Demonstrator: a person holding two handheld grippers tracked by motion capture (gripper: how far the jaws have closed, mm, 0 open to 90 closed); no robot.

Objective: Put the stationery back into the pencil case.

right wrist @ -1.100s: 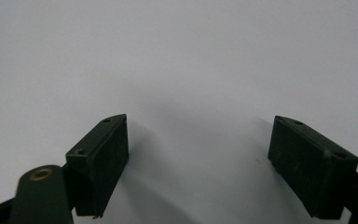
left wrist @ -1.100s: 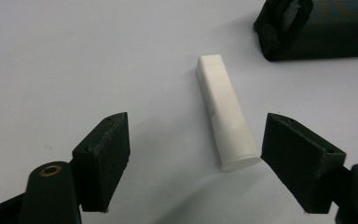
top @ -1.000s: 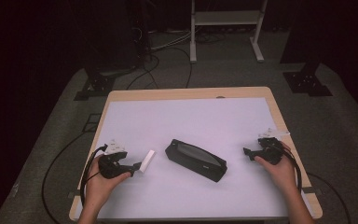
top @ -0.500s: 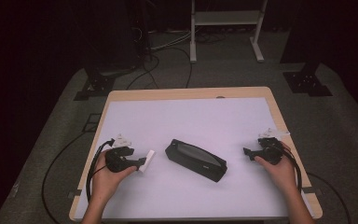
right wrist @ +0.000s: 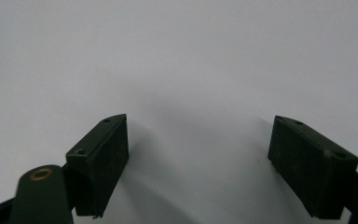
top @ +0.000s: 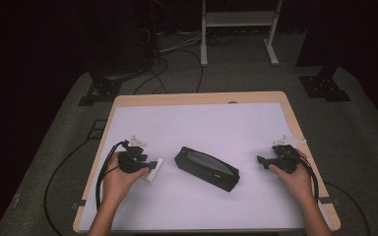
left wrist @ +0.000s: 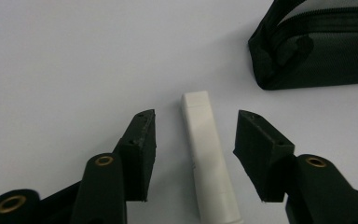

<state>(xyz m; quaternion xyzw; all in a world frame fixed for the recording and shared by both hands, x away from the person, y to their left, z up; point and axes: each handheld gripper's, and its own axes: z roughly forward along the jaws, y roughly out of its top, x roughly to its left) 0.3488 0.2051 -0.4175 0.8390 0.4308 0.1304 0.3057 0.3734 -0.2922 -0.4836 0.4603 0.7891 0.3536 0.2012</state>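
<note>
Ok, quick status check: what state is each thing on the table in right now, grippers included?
Left gripper: open, jaws either side of the white stick, not touching it.
White stick: lying flat on the table, ungripped.
Black pouch: lying on its side at mid-table, zip looks closed.
Right gripper: open, empty, over bare table.

We see a white stick [left wrist: 207, 154] of smooth, matt plastic. The black pouch [left wrist: 317, 44] looks like woven cloth with a fine mesh and a zipper. Our left gripper [left wrist: 193, 135] has matt black plastic fingers [left wrist: 142, 149]. The counter [top: 216, 123] is matt white with a wooden edge.
</note>
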